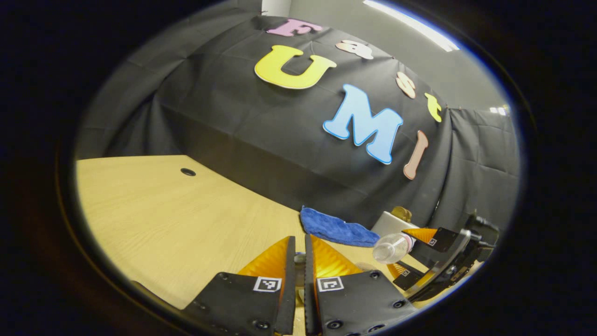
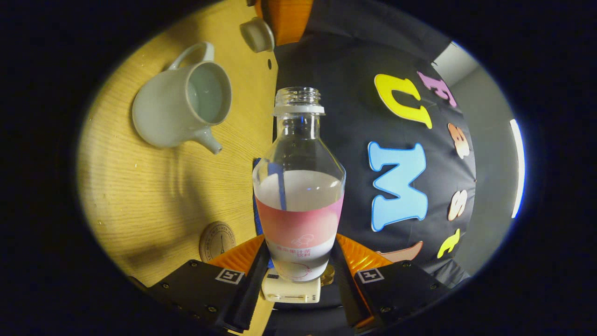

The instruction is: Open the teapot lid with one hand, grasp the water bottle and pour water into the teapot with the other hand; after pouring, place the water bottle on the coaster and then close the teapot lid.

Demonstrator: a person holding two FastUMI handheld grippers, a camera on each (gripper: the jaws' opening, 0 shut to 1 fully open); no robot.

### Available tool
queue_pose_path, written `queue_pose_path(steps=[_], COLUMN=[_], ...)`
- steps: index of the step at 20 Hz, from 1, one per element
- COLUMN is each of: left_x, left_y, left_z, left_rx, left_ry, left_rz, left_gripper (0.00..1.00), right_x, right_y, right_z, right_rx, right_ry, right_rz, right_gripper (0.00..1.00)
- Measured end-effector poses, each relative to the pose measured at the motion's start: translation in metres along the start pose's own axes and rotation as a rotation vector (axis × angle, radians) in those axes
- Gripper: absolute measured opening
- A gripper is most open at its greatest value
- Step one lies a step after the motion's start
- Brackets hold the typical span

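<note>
Glowing from a ceiling strip light, dimming toward the edges, bending the table rim with fisheye warp, casting soft shadows beside the teapot

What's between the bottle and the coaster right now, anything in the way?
Nothing visible. In the right gripper view the right gripper holds the bottle tilted above the table, and the coaster lies bare just beside its fingers. The teapot, lid off, sits farther away.

A recording booth, not a home — black cloth wall draped behind a wooden table (office-style ceiling strip light beyond).
</note>
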State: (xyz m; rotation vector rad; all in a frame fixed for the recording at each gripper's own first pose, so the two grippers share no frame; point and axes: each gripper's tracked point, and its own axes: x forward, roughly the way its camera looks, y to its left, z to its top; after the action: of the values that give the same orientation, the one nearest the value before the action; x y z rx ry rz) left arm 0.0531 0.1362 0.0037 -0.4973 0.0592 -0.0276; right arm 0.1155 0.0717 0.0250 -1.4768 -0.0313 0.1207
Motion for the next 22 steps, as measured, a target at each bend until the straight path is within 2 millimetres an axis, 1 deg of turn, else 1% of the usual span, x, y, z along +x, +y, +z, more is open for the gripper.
queue_pose_path(steps=[4,6,8,9,10,12,14,15,18,20,22], left_x=[0.002,0.003,0.003,0.004,0.005,0.005,0.004,0.004,0.004,0.004,0.004], left_y=[-0.006,-0.01,-0.014,-0.018,-0.019,-0.022,-0.022,-0.023,-0.024,-0.027,-0.028], left_z=[-0.007,-0.007,-0.008,-0.009,-0.012,-0.013,-0.011,-0.009,-0.012,-0.011,-0.012], left_rx=[0.006,0.018,0.037,0.042,0.046,0.056,0.067,0.066,0.068,0.068,0.071], left_ry=[0.016,0.013,0.012,0.017,0.02,0.023,0.015,0.012,0.014,0.013,0.017], left_rz=[-0.012,-0.02,-0.027,-0.032,-0.035,-0.04,-0.039,-0.043,-0.043,-0.048,-0.051], left_gripper=[0.14,0.14,0.14,0.14,0.14,0.14,0.14,0.14,0.14,0.14,0.14], right_x=[0.005,0.006,0.011,0.013,0.022,0.027,0.032,0.031,0.038,0.043,0.044], right_y=[0.002,0.004,0.008,0.01,0.009,0.017,0.022,0.026,0.033,0.037,0.042], right_z=[-0.009,-0.015,-0.025,-0.029,-0.035,-0.041,-0.044,-0.041,-0.044,-0.041,-0.04], right_rx=[0.209,0.321,0.449,0.52,0.592,0.733,0.859,0.923,1.159,1.241,1.277], right_ry=[0.023,0.039,0.067,0.076,0.084,0.099,0.097,0.104,0.11,0.102,0.114], right_rz=[0.05,0.073,0.107,0.122,0.134,0.159,0.181,0.197,0.238,0.272,0.286], right_gripper=[0.73,0.73,0.73,0.73,0.73,0.73,0.73,0.73,0.74,0.74,0.74])
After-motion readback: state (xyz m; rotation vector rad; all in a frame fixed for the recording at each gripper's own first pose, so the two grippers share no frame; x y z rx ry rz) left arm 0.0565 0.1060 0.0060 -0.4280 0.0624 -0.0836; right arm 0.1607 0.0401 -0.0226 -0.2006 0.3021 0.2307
